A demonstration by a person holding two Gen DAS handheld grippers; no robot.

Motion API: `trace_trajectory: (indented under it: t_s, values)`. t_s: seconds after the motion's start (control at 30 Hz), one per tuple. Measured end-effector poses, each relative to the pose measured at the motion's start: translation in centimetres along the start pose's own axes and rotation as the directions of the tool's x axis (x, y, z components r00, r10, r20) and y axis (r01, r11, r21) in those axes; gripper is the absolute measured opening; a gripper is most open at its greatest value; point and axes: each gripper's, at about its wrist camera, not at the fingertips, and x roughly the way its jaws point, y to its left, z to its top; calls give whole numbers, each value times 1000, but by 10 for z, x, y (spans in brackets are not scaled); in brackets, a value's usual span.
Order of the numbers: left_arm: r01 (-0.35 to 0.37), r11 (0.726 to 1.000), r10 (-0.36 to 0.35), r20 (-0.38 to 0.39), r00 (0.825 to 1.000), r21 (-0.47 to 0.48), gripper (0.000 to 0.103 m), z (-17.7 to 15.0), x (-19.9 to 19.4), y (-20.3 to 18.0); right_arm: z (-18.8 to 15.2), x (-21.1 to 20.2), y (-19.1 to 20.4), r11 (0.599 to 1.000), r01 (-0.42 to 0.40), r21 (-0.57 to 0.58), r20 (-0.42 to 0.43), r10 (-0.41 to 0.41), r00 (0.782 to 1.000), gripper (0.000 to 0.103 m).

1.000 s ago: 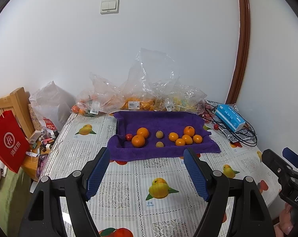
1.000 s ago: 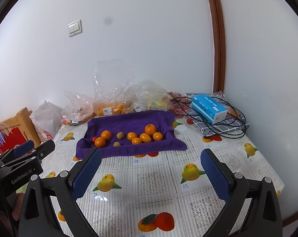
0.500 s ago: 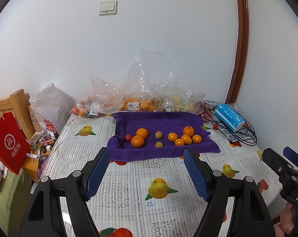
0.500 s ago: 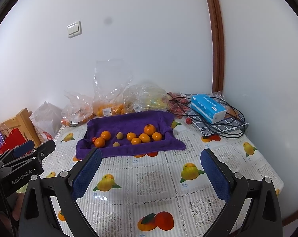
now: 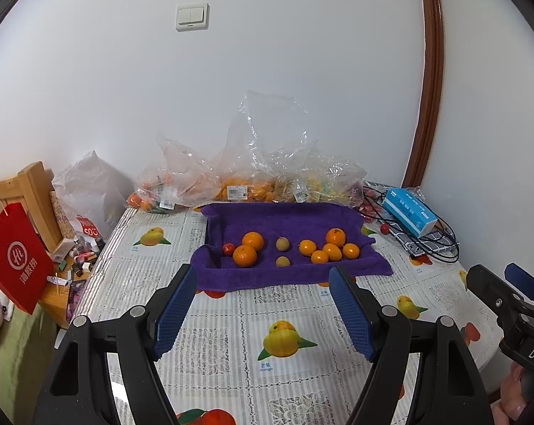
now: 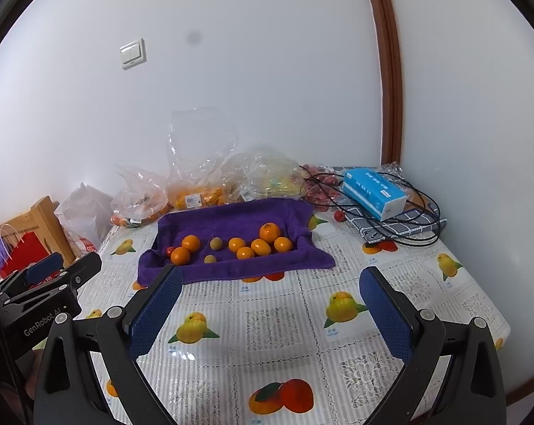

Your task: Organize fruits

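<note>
A purple towel [image 5: 288,219] [image 6: 238,217] lies on the table with fruit on it. At its left are two big oranges [image 5: 245,255] [image 6: 180,255] and a small red fruit [image 5: 228,249]. In the middle are two small brownish fruits [image 5: 282,244] [image 6: 215,243]. At its right is a cluster of several oranges [image 5: 332,248] [image 6: 261,244]. My left gripper [image 5: 263,285] is open and empty, held above the table short of the towel. My right gripper [image 6: 270,287] is open and empty, also short of the towel.
Clear plastic bags of fruit [image 5: 238,180] [image 6: 196,191] stand behind the towel by the wall. A blue tissue box [image 5: 408,210] [image 6: 373,191] and black cables [image 6: 401,223] lie at the right. A red paper bag [image 5: 13,258] hangs off the table's left side.
Both views have shifted only slightly. Nothing on the towel has moved and both grippers stay open.
</note>
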Motion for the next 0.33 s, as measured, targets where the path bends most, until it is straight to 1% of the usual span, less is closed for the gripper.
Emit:
trace_trajectory:
  t_s: [0.33]
  values:
    - [-5, 1000, 5, 4, 1000, 0, 75, 1, -1, -1, 0, 0, 0, 1000, -2, 4, 3, 2, 1000, 99]
